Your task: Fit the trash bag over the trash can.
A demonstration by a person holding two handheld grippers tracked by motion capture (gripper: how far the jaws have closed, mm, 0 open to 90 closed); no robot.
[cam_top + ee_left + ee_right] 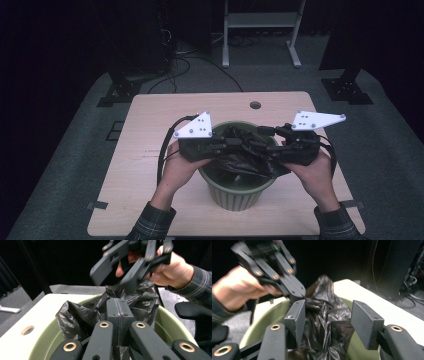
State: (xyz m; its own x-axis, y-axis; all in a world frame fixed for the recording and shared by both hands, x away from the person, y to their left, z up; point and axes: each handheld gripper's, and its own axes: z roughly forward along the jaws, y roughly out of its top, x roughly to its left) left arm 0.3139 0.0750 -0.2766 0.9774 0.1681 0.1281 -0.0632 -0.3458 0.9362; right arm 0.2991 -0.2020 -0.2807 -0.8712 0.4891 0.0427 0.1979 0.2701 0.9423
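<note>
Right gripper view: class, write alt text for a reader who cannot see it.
The right gripper holds its two black jaws open around a crumpled black plastic bag in a round green bin. The left gripper, in a hand, pinches the bag's top edge over the pale wooden table.

Bin (pixel 235 192) stands on the desk (pixel 145 165), at its near middle. Bag (pixel 250 160) sits inside the bin, bunched up above the rim. Left gripper (pixel 239 146) over the bin's left rim, right gripper (pixel 260 150) over the right rim, both pointing inward at the bag. Desk hole (pixel 255 105) lies behind the bin. A frame stand (pixel 262 30) is on the floor beyond the desk.
</note>
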